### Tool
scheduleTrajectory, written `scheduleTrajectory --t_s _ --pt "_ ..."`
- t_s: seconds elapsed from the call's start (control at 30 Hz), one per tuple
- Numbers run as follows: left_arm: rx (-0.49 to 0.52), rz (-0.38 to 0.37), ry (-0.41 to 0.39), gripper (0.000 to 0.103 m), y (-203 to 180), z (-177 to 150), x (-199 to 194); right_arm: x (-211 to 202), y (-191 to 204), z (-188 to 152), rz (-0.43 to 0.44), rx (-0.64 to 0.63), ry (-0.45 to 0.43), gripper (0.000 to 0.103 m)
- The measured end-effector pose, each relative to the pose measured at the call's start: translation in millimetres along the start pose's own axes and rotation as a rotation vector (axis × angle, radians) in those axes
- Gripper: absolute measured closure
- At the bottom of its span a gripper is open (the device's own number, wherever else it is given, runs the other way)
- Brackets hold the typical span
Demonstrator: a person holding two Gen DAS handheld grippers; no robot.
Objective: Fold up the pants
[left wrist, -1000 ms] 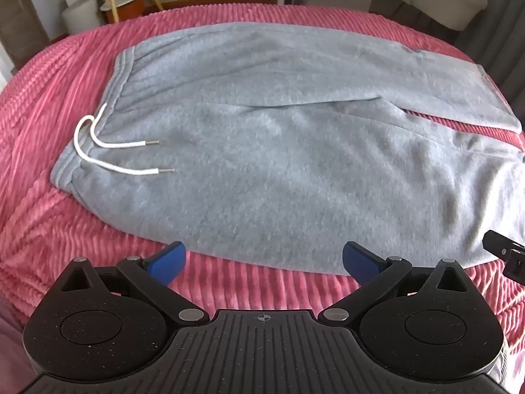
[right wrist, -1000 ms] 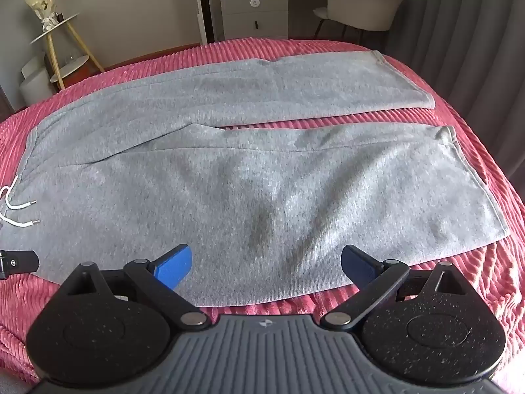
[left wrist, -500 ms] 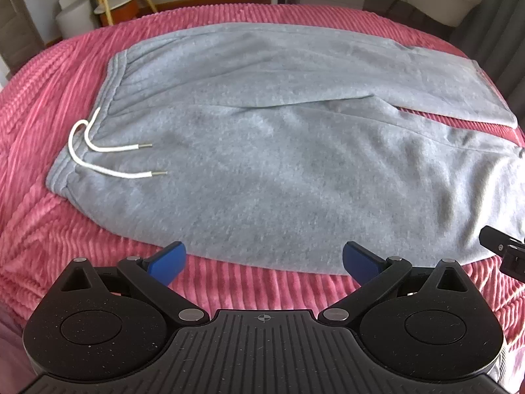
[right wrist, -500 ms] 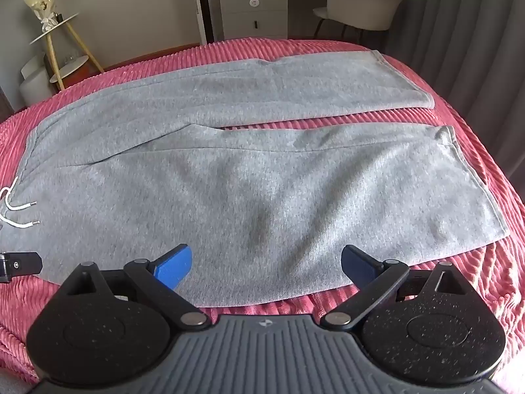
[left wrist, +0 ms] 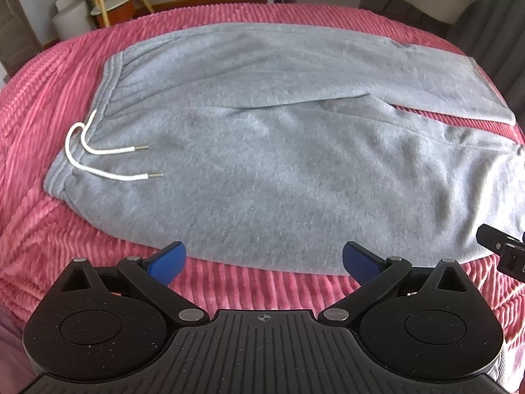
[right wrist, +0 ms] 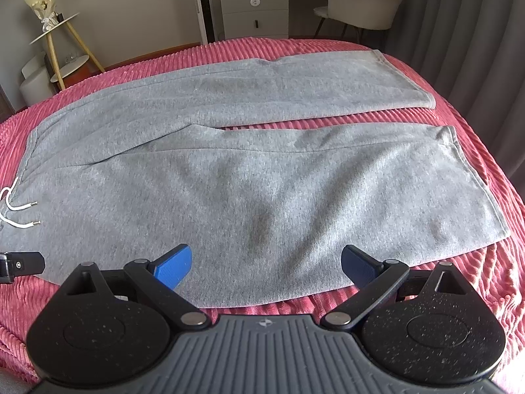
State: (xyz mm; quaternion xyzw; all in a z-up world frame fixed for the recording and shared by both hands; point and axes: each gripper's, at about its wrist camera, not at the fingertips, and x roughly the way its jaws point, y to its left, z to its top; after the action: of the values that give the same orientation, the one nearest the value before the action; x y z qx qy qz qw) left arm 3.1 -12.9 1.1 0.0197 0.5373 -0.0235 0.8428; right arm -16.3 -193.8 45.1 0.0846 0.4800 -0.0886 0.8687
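Evidently nothing folded yet. Grey fleece sweatpants (right wrist: 262,170) lie flat across the ribbed pink bedspread (left wrist: 39,229), waistband toward its left side, both legs running toward the right edge, a thin strip of pink showing between them.

Left gripper (left wrist: 262,257): blue-padded fingers spread wide, empty, poised at the near edge of the pants below the hip. Right gripper (right wrist: 265,264): likewise wide apart, empty, hanging over the near leg's lower hem line.

Step in hand, as I judge it: lining up on the near edge for the first fold. Next move would call for both grippers to dip, pinch that near edge, and carry the near leg over onto the far one, keeping the lift level so the fleece does not bunch.

Left view only: white drawstring (left wrist: 98,157) in full, two metal-tipped ends lying on the front, plus the gathered waistband. Right view only: both leg cuffs near the bedspread's right edge, a white nightstand (right wrist: 254,11) and pale chair (right wrist: 364,5) beyond. Each view catches a black tip of the other gripper at its margin.
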Motion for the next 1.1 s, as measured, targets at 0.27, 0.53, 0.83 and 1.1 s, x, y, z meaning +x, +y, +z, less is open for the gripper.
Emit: scheduleTrajectory --t_s 0.27,0.53,0.83,1.1 --pt "0.007 -0.001 0.002 0.000 -2.2 -0.5 0.5 -0.2 -0.5 0.3 0.001 0.003 -0.003 0.005" --pt "0.010 0.001 0.003 0.000 -3.9 -1.0 1.0 0.2 -0.9 0.1 0.002 0.005 0.000 0.005" --pt "0.013 0.000 0.004 0.000 -5.5 -0.3 0.9 0.4 -0.5 -0.6 0.005 0.009 0.000 0.005" --pt "0.022 0.001 0.004 0.000 -8.3 -0.6 0.2 0.7 -1.8 -1.3 0.008 0.013 0.000 0.005"
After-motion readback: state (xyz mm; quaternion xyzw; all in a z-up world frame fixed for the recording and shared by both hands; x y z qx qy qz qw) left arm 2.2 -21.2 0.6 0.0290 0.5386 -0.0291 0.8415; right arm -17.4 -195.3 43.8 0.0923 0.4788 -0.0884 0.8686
